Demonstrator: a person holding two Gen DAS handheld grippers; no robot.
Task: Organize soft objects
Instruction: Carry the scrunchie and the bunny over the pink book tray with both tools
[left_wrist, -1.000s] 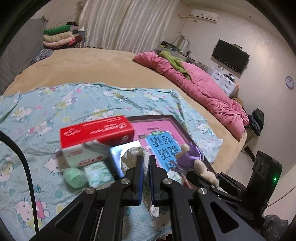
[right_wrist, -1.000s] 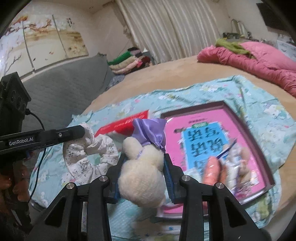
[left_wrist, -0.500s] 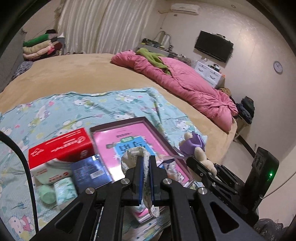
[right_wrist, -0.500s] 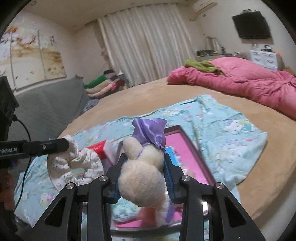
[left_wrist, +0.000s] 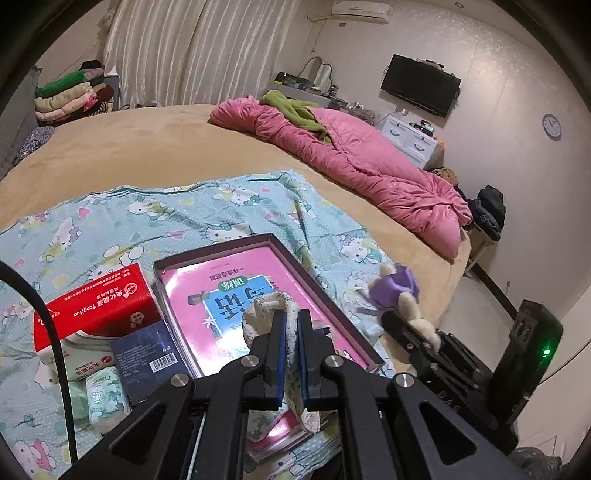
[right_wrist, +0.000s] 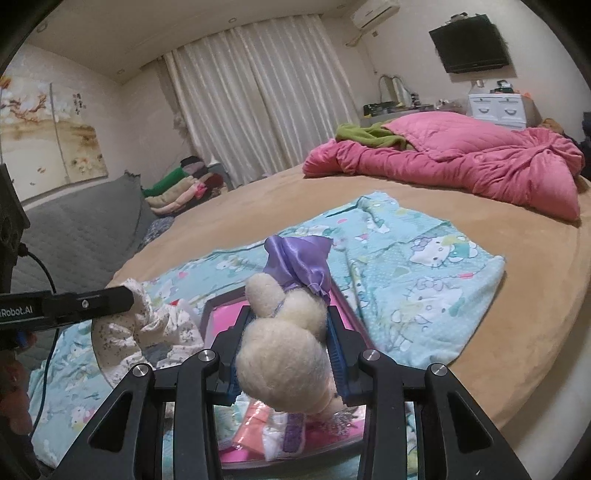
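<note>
The left hand-held gripper is pinched tight on a floppy flowery scrunchie, up above the pink tray. It could slide out. The right hand-held gripper squeezes a fluffy bunny toy over the bed. Held loosely, it might drop.

Left tongs pinched nearly closed; right tongs clamped, held aloft beside left.

Red tissue box reads "YangHuo" beside Chinese characters; the left gripper's side arm shows "Robot.AI"; pink book carries Chinese lettering, upside down
</note>
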